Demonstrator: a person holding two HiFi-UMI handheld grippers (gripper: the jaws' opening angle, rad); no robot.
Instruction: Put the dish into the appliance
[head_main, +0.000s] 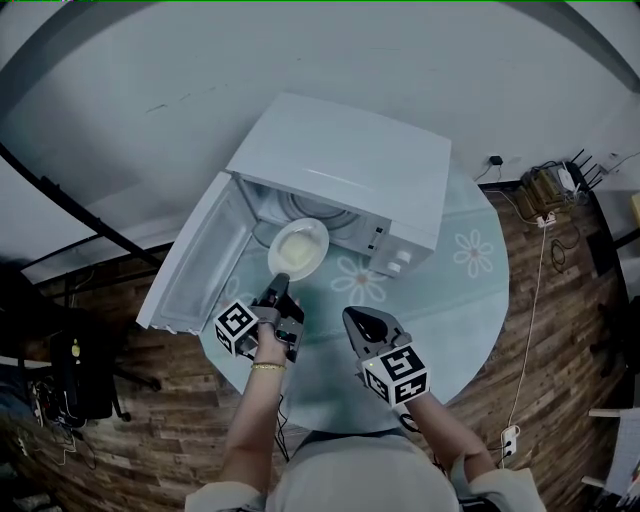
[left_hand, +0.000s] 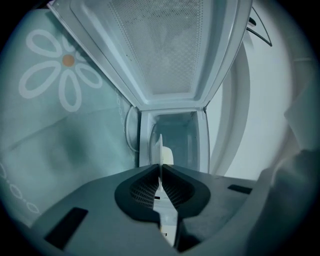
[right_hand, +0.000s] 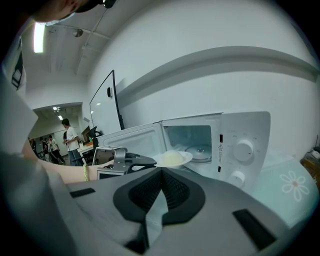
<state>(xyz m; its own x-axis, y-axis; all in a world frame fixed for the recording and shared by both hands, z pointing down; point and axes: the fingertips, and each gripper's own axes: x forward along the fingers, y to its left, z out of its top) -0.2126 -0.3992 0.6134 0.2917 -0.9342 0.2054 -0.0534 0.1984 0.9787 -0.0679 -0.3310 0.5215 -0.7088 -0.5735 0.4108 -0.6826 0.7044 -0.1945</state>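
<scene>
Left gripper: jaws clamped on the rim of the dish, which is held level at the mouth of the microwave, door open. Right gripper: jaws together, empty, above the table.

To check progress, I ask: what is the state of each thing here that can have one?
White box-shaped microwave oven: glass turntable bare.
White hinged microwave door: wide open.
White round plate with pale food: held by its rim at the oven's mouth.
Left gripper: shut on the plate.
Right gripper: shut, empty.
</scene>
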